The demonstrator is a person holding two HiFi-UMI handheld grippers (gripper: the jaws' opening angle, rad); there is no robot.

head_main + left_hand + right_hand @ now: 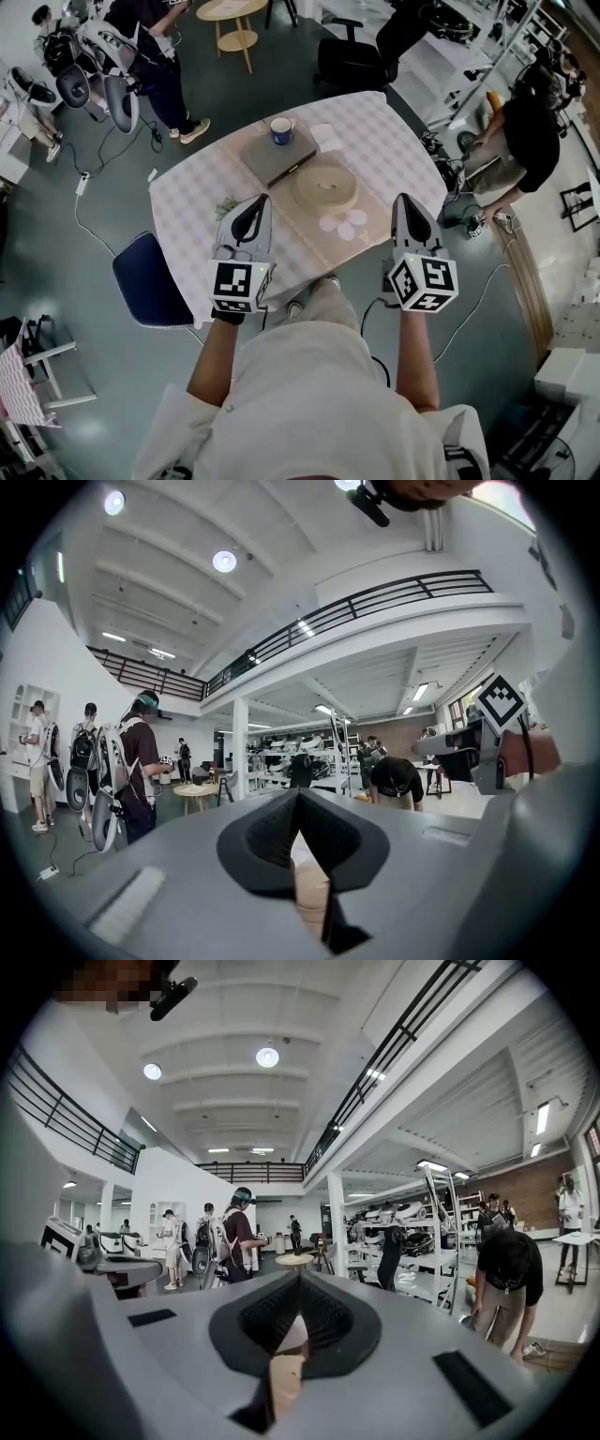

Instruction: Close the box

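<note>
A round tan box (pixel 323 186) sits in the middle of the checked table (pixel 187 202). Just behind it lies a flat grey rectangular box (pixel 274 159) with a blue mug (pixel 281 130) standing on it. A white flower-shaped mat (pixel 343 223) lies in front of the round box. My left gripper (pixel 258 200) hovers over the table's near left part, shut and empty. My right gripper (pixel 404 199) hovers at the near right edge, also shut and empty. Both gripper views look out level across the room, with the left gripper (pixel 299 799) and the right gripper (pixel 298 1283) closed at the tips.
A blue chair (pixel 150 277) stands at the table's left corner. A black office chair (pixel 352 61) and a round wooden side table (pixel 234 23) stand beyond. A person (pixel 525 141) bends over at the right, others (pixel 155 56) stand far left. Cables lie on the floor.
</note>
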